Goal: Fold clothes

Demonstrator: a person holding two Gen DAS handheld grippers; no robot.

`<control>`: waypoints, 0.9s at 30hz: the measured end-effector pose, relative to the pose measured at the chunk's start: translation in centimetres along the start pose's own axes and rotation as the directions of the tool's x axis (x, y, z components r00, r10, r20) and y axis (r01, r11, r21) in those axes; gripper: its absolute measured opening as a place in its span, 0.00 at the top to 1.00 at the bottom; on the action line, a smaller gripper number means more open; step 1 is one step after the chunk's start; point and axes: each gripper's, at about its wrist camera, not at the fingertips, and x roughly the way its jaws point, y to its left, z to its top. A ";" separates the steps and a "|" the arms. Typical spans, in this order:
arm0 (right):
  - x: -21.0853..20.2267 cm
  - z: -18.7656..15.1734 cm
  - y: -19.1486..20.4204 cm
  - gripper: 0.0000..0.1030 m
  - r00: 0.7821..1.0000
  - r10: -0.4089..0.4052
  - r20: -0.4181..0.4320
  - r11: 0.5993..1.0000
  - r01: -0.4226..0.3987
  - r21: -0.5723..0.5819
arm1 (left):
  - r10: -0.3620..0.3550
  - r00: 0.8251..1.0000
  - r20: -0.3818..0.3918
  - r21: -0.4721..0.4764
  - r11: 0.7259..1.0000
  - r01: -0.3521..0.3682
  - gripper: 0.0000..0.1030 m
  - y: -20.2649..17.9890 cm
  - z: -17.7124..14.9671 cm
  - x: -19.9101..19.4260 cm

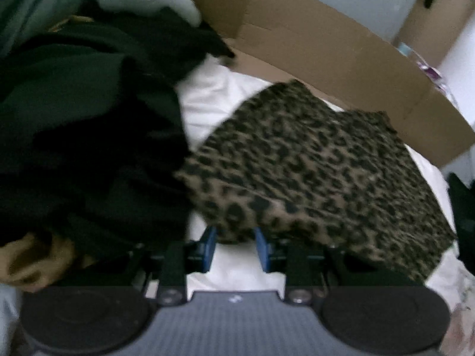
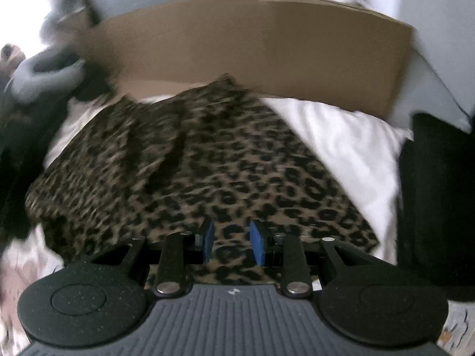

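A leopard-print garment [image 1: 311, 166] lies on a white bed sheet [image 1: 207, 103]; it also shows in the right wrist view [image 2: 207, 163]. My left gripper [image 1: 236, 247] is at the garment's near left corner, its blue pads apart with the cloth edge between them. My right gripper [image 2: 231, 243] is over the garment's near edge, its blue pads apart with the leopard cloth lying between and under them. Both views are blurred, so I cannot tell whether the pads touch the cloth.
A heap of dark clothes [image 1: 89, 133] lies to the left of the garment. A brown cardboard sheet [image 2: 252, 44] stands behind the bed. A black object [image 2: 439, 207] stands at the right. A grey cloth [image 2: 44, 74] lies at the far left.
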 end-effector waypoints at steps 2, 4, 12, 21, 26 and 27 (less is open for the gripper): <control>0.2 0.4 1.3 0.69 1.000 0.003 -0.021 0.999 -0.004 -0.041 | 0.017 1.000 0.008 -0.005 1.000 -0.017 0.70 0.9 0.0 0.6; 0.4 0.8 2.3 0.69 0.999 0.007 -0.039 0.998 -0.009 -0.066 | 0.018 1.000 0.020 0.008 1.000 -0.018 0.70 1.3 -0.1 1.1; 1.4 2.0 6.2 0.69 0.996 0.030 -0.086 0.985 -0.044 -0.166 | 0.009 0.999 0.040 -0.033 0.999 -0.007 0.71 3.2 -1.1 3.7; 2.1 1.4 9.5 0.68 0.990 0.058 -0.127 0.968 -0.087 -0.237 | 0.101 0.992 0.072 -0.026 0.995 -0.099 0.97 5.8 -0.7 4.6; 2.7 0.5 10.2 0.68 0.985 0.065 -0.160 0.963 -0.105 -0.250 | 0.173 0.981 0.084 0.033 0.984 -0.176 0.97 6.9 0.0 4.0; 2.7 0.4 10.3 0.68 0.984 0.069 -0.164 0.961 -0.110 -0.252 | 0.191 0.977 0.091 0.038 0.980 -0.195 0.97 7.2 0.1 3.7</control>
